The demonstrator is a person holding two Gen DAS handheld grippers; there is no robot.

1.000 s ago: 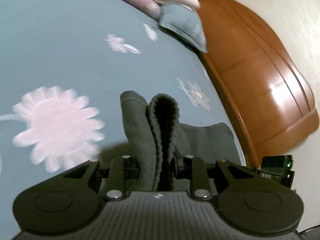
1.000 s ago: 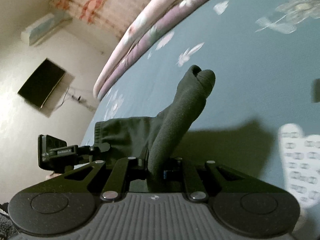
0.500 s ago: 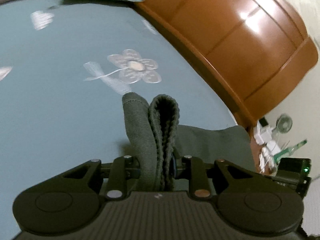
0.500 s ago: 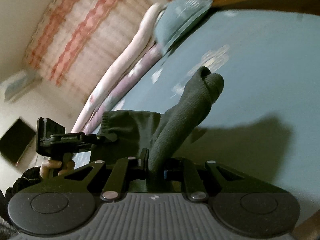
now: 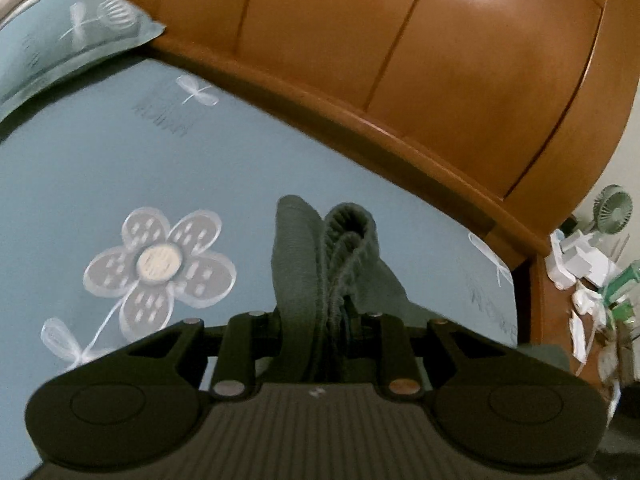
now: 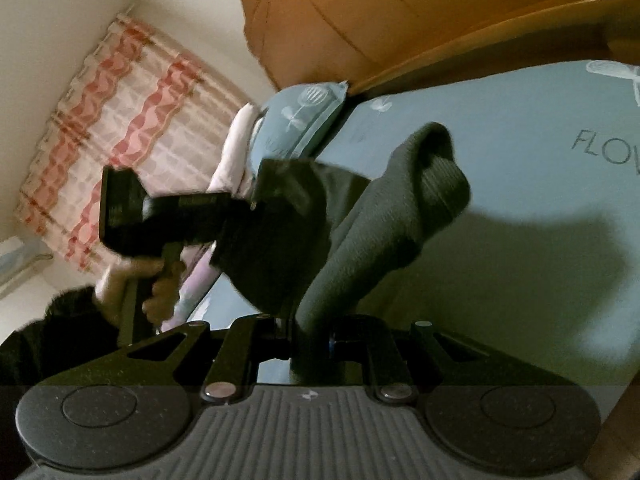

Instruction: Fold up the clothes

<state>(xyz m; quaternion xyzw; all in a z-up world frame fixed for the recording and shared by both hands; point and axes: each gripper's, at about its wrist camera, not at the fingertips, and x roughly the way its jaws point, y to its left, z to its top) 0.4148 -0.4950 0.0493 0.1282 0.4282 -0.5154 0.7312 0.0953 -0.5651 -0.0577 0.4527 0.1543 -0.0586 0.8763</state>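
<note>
Mid-fold carry: left gripper point(image 5: 320, 320) & right gripper point(image 6: 316, 340) each clamped nearly shut on the dark green garment point(image 6: 372, 216), held above the bed point(image 5: 100, 168); next prob. lay it flat w/ edges matched.

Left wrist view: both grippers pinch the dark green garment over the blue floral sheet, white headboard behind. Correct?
Not quite. The headboard is orange-brown wood, not white; the left wrist view shows it plainly. The rest stands: the left gripper and right gripper are each shut on the dark green garment, above the blue floral sheet.
</note>
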